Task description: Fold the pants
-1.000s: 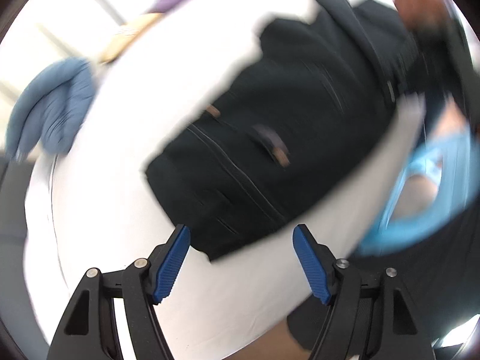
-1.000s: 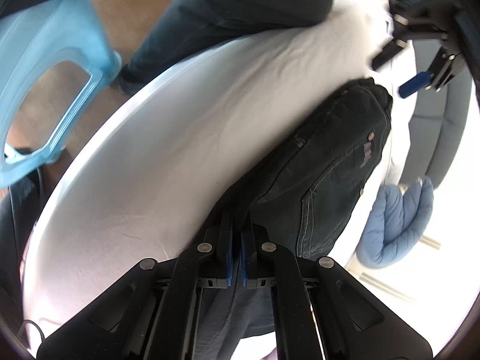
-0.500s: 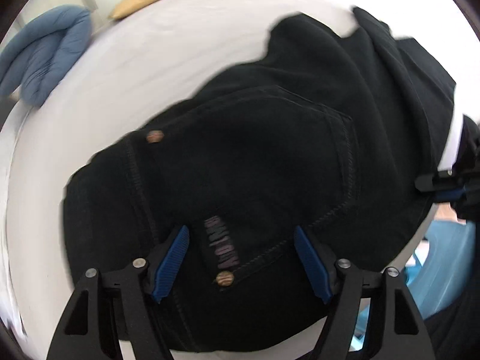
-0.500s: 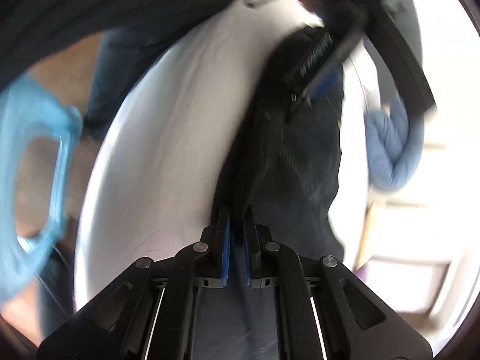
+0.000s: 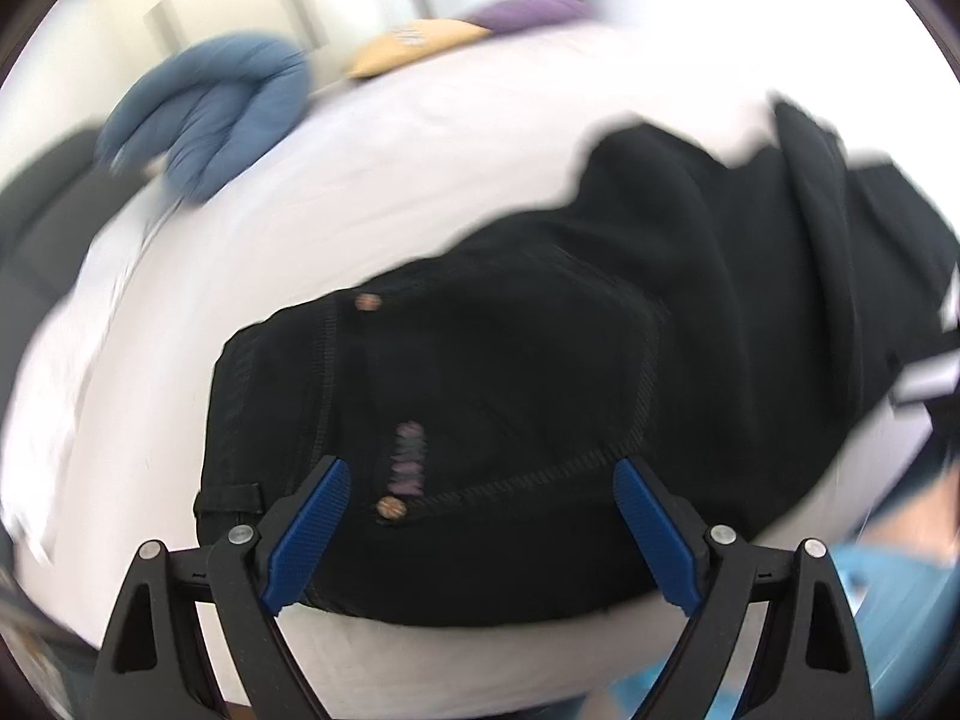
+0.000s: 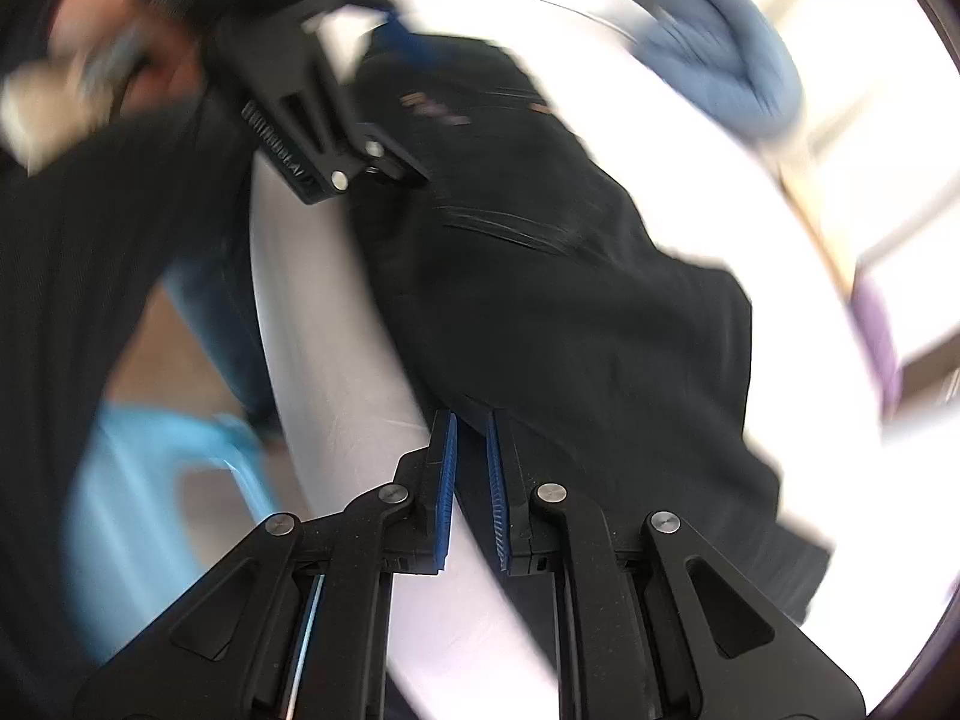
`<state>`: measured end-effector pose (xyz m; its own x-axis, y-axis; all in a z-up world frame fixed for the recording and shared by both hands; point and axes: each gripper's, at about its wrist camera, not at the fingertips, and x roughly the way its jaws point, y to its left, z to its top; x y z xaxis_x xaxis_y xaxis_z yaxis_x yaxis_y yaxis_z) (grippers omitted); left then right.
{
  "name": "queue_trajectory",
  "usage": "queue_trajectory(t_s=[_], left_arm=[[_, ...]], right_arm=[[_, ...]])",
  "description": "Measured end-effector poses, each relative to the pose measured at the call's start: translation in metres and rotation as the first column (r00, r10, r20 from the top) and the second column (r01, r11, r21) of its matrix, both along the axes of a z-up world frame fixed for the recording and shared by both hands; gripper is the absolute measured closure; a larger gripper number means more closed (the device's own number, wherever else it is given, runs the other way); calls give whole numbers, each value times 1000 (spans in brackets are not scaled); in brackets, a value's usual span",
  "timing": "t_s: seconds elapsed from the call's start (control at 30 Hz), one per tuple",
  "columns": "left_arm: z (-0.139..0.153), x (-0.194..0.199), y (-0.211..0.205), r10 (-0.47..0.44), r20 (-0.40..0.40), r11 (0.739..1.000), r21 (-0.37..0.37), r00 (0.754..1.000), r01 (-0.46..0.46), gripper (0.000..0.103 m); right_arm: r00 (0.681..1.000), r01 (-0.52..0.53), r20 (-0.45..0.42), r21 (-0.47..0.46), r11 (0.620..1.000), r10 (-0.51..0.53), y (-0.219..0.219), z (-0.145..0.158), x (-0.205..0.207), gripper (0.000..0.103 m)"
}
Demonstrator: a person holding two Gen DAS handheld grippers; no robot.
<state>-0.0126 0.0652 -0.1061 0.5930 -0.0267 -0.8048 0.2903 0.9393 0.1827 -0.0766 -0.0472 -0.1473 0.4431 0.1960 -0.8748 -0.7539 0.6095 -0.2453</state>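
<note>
Left wrist view: left gripper (image 5: 477, 531) jaws just spread wider, pinching nothing; black jeans (image 5: 540, 396) lie bunched on the white tabletop (image 5: 360, 192) beneath them, pocket up.

Right wrist view: right gripper (image 6: 471, 495) jaws have just parted slightly, jeans hem at their tips, seemingly released. Judgement: fold laid, regrasp next.

Left tool (image 5: 480, 516) gapes wide above black pants (image 5: 540, 330).

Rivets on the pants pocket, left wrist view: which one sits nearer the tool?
The lower rivet, just below the pink label; the other rivet lies farther up the seam.
</note>
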Motion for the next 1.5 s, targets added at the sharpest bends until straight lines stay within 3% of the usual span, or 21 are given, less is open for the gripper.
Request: queue_trajectory(t_s=[0.1, 0.2, 0.27, 0.33, 0.4, 0.47, 0.6, 0.67, 0.73, 0.8, 0.93, 0.97, 1.0, 1.07, 1.1, 1.17, 1.23, 1.3, 1.33, 1.4, 1.5], left_arm=[[5, 16, 20, 86, 14, 995, -59, 996, -85, 11], [-11, 42, 38, 127, 11, 992, -3, 992, -127, 13], [-19, 53, 61, 159, -20, 987, -5, 987, -159, 19], [-43, 73, 76, 187, -121, 976, -88, 975, -199, 15], [-47, 78, 84, 183, -123, 967, -158, 975, -202, 10], [-43, 82, 76, 148, -127, 982, -100, 981, -161, 9], [-16, 81, 65, 188, -105, 980, -42, 977, -193, 18], [0, 68, 50, 179, -79, 978, -94, 981, -186, 18], [10, 68, 27, 133, -90, 980, -140, 987, -144, 18], [11, 71, -7, 65, -91, 989, -129, 994, -76, 18], [-26, 104, -42, 23, -212, 994, -104, 977, -46, 17], [-42, 115, -43, 38, -246, 993, -101, 969, -64, 16], [-48, 116, -43, 48, -248, 991, -110, 967, -77, 15], [-52, 115, -41, 65, -244, 983, -152, 968, -104, 13], [-53, 115, -42, 65, -244, 983, -153, 968, -105, 13], [-52, 116, -45, 63, -246, 983, -150, 967, -102, 12], [-53, 119, -45, 62, -254, 981, -164, 965, -106, 12], [-54, 119, -45, 64, -258, 979, -173, 964, -111, 12], [-54, 120, -45, 66, -257, 979, -169, 964, -112, 11], [-53, 119, -38, 72, -254, 979, -167, 964, -117, 10], [-54, 122, -39, 80, -251, 977, -173, 965, -126, 10]], right_arm=[[990, 120, -88, 131, 984, -109, -22, 16, 15, 93], [971, 214, -147, 198, 957, -187, -38, 23, 29, 93], [960, 257, -175, 237, 937, -219, -41, 25, 30, 93], [943, 305, -214, 265, 914, -253, -46, 25, 32, 93], [930, 343, -239, 289, 894, -280, -51, 27, 33, 93], [914, 388, -262, 334, 859, -311, -59, 31, 33, 93], [836, 544, -350, 434, 718, -423, -104, 32, 39, 93], [786, 618, -388, 464, 635, -481, -133, 29, 42, 93], [718, 695, -436, 493, 523, -543, -171, 26, 50, 93], [662, 743, -477, 523, 418, -579, -205, 25, 57, 93], [550, 800, -560, 567, 197, -620, -277, 21, 70, 85], [526, 804, -586, 580, 134, -617, -297, 19, 74, 65], [499, 805, -614, 590, 65, -612, -314, 16, 76, 28], [427, 804, -685, 586, -99, -591, -350, 7, 80, 5], [412, 796, -721, 582, -166, -557, -367, 0, 84, 5], [400, 780, -725, 590, -206, -561, -388, -8, 91, 5], [317, 793, -737, 551, -259, -597, -409, -19, 97, 6], [264, 784, -792, 509, -356, -551, -427, -35, 101, 8], [250, 779, -805, 497, -382, -538, -433, -39, 102, 9], [246, 778, -800, 499, -381, -547, -435, -40, 109, 16], [249, 803, -783, 496, -331, -569, -432, -39, 124, 23]])
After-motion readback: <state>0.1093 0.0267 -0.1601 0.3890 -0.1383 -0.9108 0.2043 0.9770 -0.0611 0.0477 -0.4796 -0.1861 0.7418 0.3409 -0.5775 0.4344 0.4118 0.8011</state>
